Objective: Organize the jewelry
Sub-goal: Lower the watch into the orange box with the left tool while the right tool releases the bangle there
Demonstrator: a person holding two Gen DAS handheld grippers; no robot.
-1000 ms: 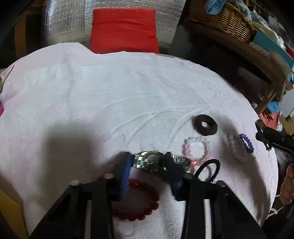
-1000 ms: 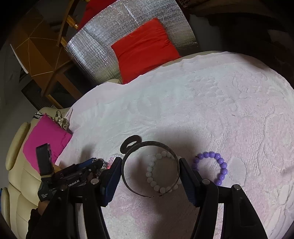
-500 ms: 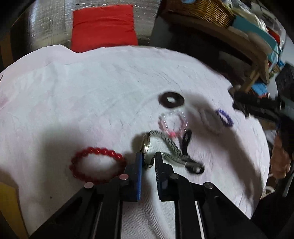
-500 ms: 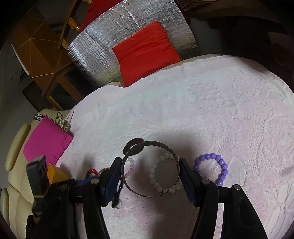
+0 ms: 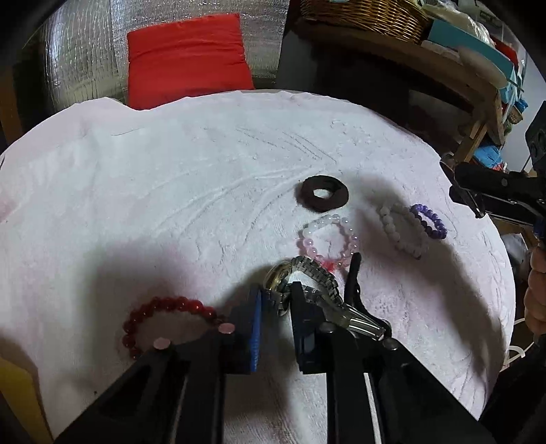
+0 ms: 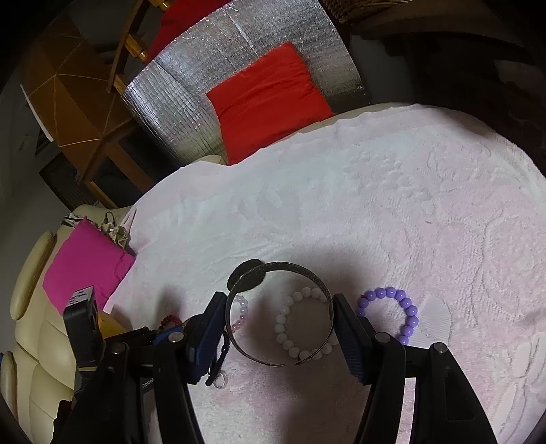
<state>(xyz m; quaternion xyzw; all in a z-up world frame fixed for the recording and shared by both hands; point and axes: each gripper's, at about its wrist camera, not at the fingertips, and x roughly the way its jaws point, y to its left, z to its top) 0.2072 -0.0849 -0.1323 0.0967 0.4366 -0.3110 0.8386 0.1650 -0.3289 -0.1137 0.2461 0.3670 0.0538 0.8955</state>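
Observation:
My left gripper (image 5: 274, 300) is shut on a silver metal watch (image 5: 307, 280) and holds it above the white towel (image 5: 170, 191); its band hangs right. A red bead bracelet (image 5: 163, 317) lies left of it. A pink clear bead bracelet (image 5: 327, 239), a black hair tie (image 5: 353, 283), a dark scrunchie (image 5: 322, 193), a white bead bracelet (image 5: 399, 232) and a purple bead bracelet (image 5: 428, 220) lie beyond. My right gripper (image 6: 279, 324) is shut on a dark metal cuff bangle (image 6: 273, 273), held over the white bead bracelet (image 6: 300, 328), beside the purple one (image 6: 389, 314).
A red cushion (image 5: 187, 58) and silver foil sheet (image 5: 78, 51) lie behind the towel. A wicker basket (image 5: 365, 15) sits on a wooden shelf at back right. A pink cushion (image 6: 85, 266) lies on a cream sofa (image 6: 27, 324) at the left.
My left gripper closed on the watch and lifted it off the towel, moving right of the red bracelet. The right gripper kept holding the bangle almost still.

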